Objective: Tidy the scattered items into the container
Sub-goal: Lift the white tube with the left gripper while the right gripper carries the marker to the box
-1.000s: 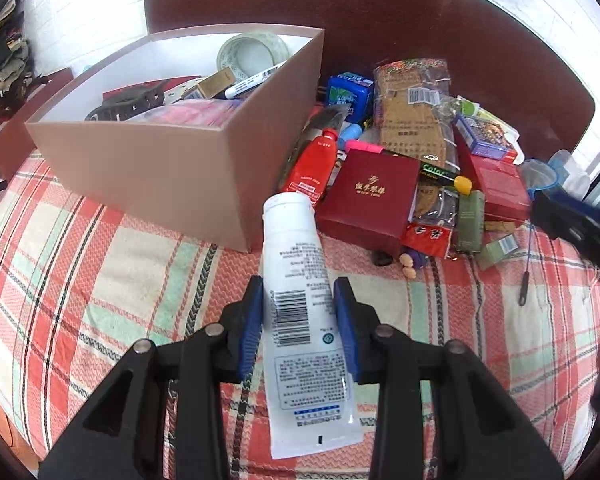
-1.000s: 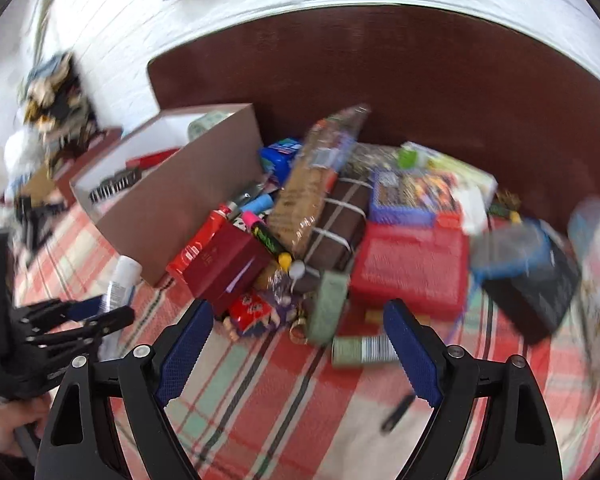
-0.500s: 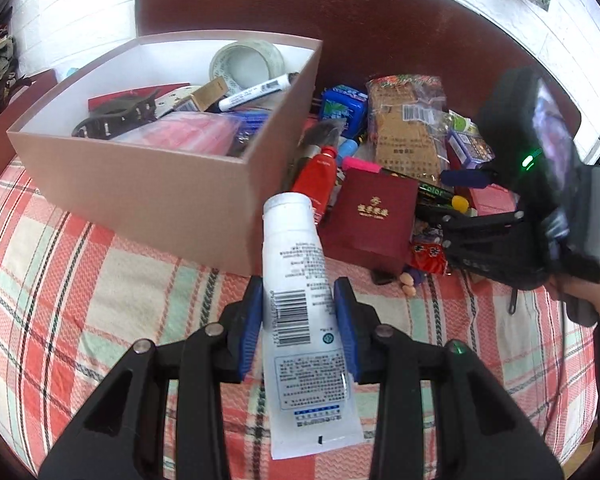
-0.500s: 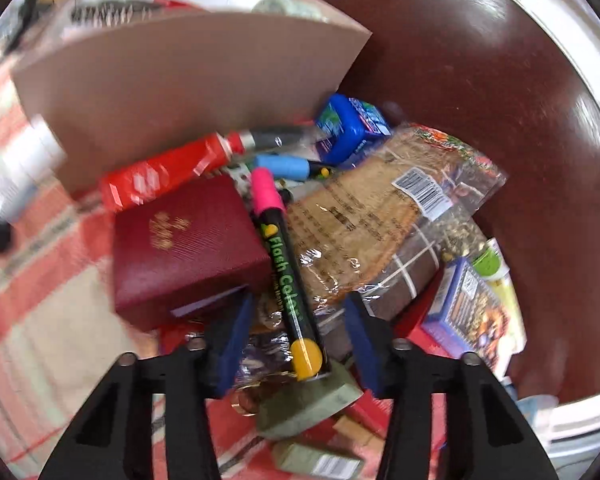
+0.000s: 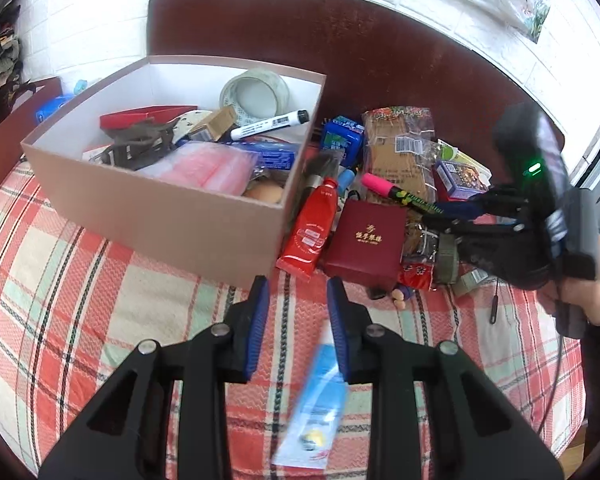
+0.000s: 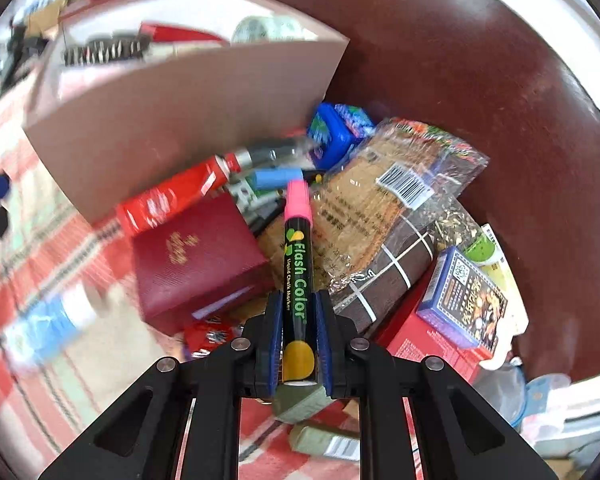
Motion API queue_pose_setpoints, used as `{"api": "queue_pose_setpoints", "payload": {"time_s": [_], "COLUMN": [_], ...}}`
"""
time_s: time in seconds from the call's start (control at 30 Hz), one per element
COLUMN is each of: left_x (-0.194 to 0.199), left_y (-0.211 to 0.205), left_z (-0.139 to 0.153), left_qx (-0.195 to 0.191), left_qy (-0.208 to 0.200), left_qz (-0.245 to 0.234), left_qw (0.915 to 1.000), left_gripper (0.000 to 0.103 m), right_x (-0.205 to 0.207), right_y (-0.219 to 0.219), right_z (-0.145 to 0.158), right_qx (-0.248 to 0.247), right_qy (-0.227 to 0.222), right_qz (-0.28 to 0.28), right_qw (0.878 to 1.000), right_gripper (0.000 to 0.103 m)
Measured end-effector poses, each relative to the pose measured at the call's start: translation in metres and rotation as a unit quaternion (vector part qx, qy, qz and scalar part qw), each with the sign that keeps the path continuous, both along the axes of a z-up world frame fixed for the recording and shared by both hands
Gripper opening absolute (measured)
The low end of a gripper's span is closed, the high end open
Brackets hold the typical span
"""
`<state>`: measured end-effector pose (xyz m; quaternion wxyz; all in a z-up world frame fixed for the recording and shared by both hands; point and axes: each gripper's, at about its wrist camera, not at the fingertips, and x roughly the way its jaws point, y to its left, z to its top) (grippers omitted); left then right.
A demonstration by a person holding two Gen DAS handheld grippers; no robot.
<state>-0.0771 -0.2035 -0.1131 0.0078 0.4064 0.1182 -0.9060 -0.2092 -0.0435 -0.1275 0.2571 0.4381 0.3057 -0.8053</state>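
Pink-capped chalk marker (image 6: 298, 272) sits clamped lengthwise in my right hand-held gripper (image 6: 299, 344), tip forward so it can clear the box (image 5: 172, 208) wall at far left. My left hand-held gripper (image 5: 298, 316) gapes, holding nothing; one blurred white tube (image 5: 316, 400) lies beneath it on the checked cloth (image 5: 100, 320).

Both fisheye views are brightly lit by daylight, with the white wall blown out along the top edge and a black rounded border cutting off every corner. In the left wrist view the box (image 5: 172, 208) and the clutter are sharp, but a white and blue tube (image 5: 316, 404) at lower centre is smeared by motion. In the right wrist view the chalk marker (image 6: 298, 276) is crisp, while the left half blurs heavily.
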Motion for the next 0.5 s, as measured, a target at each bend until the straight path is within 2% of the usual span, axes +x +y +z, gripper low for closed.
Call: {"api": "queue_pose_setpoints", "payload": {"time_s": [0.13, 0.33, 0.37, 0.4, 0.5], "left_x": [0.003, -0.001, -0.001, -0.002, -0.009], "left_y": [0.001, 0.024, 0.025, 0.025, 0.035], "left_z": [-0.018, -0.068, -0.071, -0.071, -0.073], "left_qx": [0.001, -0.012, -0.003, 0.005, -0.006], "left_qy": [-0.041, -0.118, -0.116, -0.116, -0.126], "left_qz": [-0.032, -0.085, -0.087, -0.089, -0.104], "left_qw": [0.9987, 0.9894, 0.9893, 0.9893, 0.9865], "left_gripper": [0.028, 0.037, 0.042, 0.044, 0.045], "right_x": [0.012, 0.016, 0.012, 0.008, 0.000], "right_y": [-0.003, -0.009, -0.010, -0.008, -0.005], "right_z": [0.017, 0.013, 0.010, 0.006, -0.001], "right_qx": [-0.023, -0.031, -0.032, -0.033, -0.037], "right_qy": [0.012, 0.004, 0.002, -0.001, -0.007], "right_qz": [-0.005, -0.006, -0.007, -0.009, -0.012], "right_qw": [1.000, 0.999, 0.999, 0.999, 0.999], "right_gripper": [0.017, 0.017, 0.017, 0.017, 0.017]}}
